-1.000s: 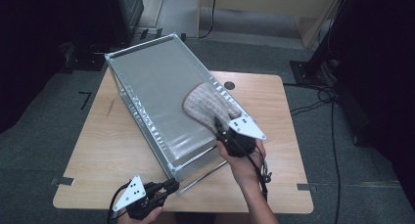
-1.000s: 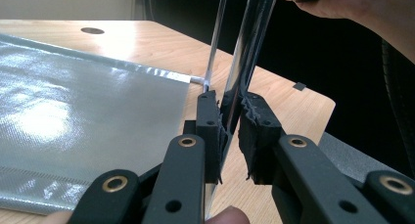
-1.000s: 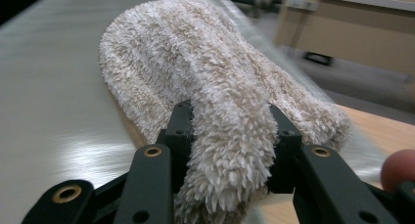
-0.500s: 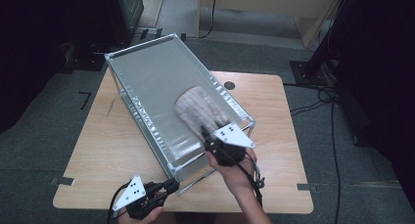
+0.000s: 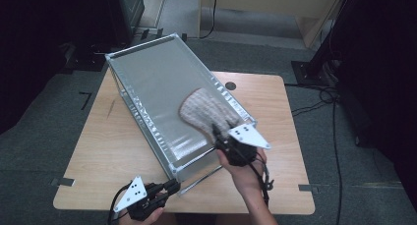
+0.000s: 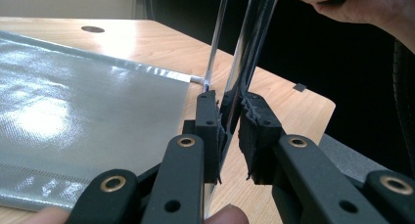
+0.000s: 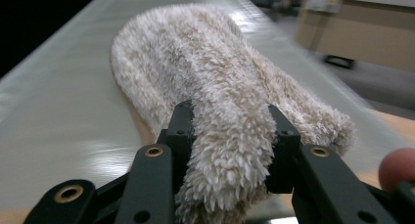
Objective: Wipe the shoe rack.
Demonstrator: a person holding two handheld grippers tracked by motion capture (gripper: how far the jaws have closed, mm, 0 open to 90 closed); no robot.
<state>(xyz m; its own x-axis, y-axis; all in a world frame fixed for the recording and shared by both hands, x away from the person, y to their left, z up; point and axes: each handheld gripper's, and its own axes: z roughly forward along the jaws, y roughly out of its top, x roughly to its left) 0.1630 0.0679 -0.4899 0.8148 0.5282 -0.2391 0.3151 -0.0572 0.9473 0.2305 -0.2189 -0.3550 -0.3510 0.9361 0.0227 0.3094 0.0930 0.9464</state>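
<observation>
A fluffy beige mitt (image 5: pixel 204 111) lies on the silver-grey sheet (image 5: pixel 152 82) of a tilted metal-framed panel on the wooden table (image 5: pixel 113 151). My right gripper (image 5: pixel 219 135) is at the panel's near right edge, shut on the mitt's cuff; in the right gripper view the mitt (image 7: pixel 195 62) bulges between the pads of my right gripper (image 7: pixel 230 123). My left gripper (image 5: pixel 172 186) is at the near corner, shut on a thin metal bar (image 5: pixel 201 177) of the frame. In the left gripper view that bar (image 6: pixel 254 28) runs up from between the pads of my left gripper (image 6: pixel 229 117).
The frame's rim (image 5: pixel 142 44) reaches past the table's far left edge. A round hole (image 5: pixel 230 85) is in the table top at the back right. Cables (image 5: pixel 314 104) lie on the floor to the right. A light cabinet (image 5: pixel 275 9) stands behind.
My right gripper slid the mitt a little left and toward me over the sheet, then back to the right. The left gripper has stayed on the bar.
</observation>
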